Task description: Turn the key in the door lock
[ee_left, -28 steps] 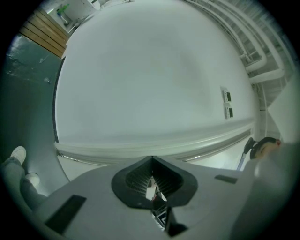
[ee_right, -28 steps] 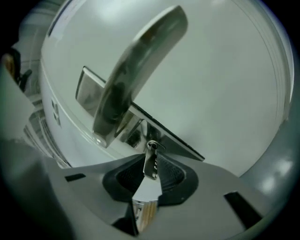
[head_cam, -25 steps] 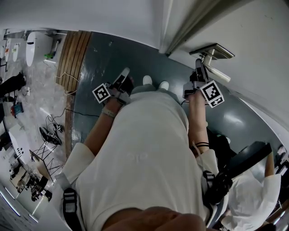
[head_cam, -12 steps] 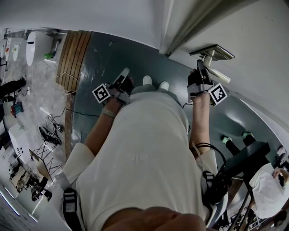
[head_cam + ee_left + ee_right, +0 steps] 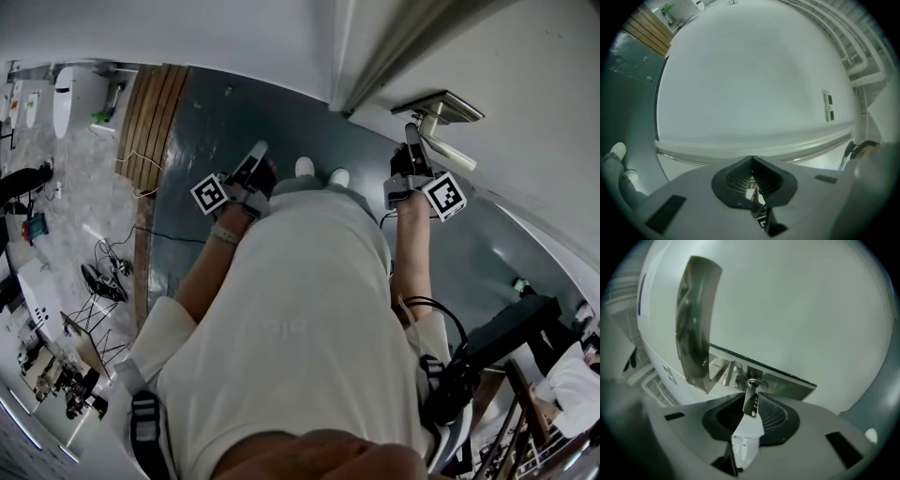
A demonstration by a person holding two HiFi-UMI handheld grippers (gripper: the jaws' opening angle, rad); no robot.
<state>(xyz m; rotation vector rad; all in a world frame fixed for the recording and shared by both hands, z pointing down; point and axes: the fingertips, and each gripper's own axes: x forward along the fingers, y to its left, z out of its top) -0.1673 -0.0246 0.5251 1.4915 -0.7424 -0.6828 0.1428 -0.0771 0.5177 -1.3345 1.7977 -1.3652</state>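
Observation:
A silver key (image 5: 751, 399) sticks out of the lock cylinder (image 5: 755, 382) in the metal lock plate (image 5: 785, 386), just right of the lever door handle (image 5: 696, 319). My right gripper (image 5: 752, 405) is shut on the key's bow, which fills the gap between its ribbed pads. From the head view, the right gripper (image 5: 411, 136) points up at the door handle (image 5: 450, 150) on the white door (image 5: 525, 112). My left gripper (image 5: 259, 150) hangs low over the floor, away from the door. Its jaws are shut on nothing, and the left gripper (image 5: 751, 161) faces a blank white wall (image 5: 750, 79).
My shoes (image 5: 317, 171) stand on the dark green floor (image 5: 216, 122) by the door frame (image 5: 375, 66). A wooden strip (image 5: 155, 112) and cables with gear (image 5: 103, 277) lie at the left. Black equipment (image 5: 506, 328) and another person (image 5: 577, 375) are at the lower right.
The right gripper's marker cube twisted one way and then partly back while staying at the lock. The person at the lower right shifted further right. The left gripper has not moved.

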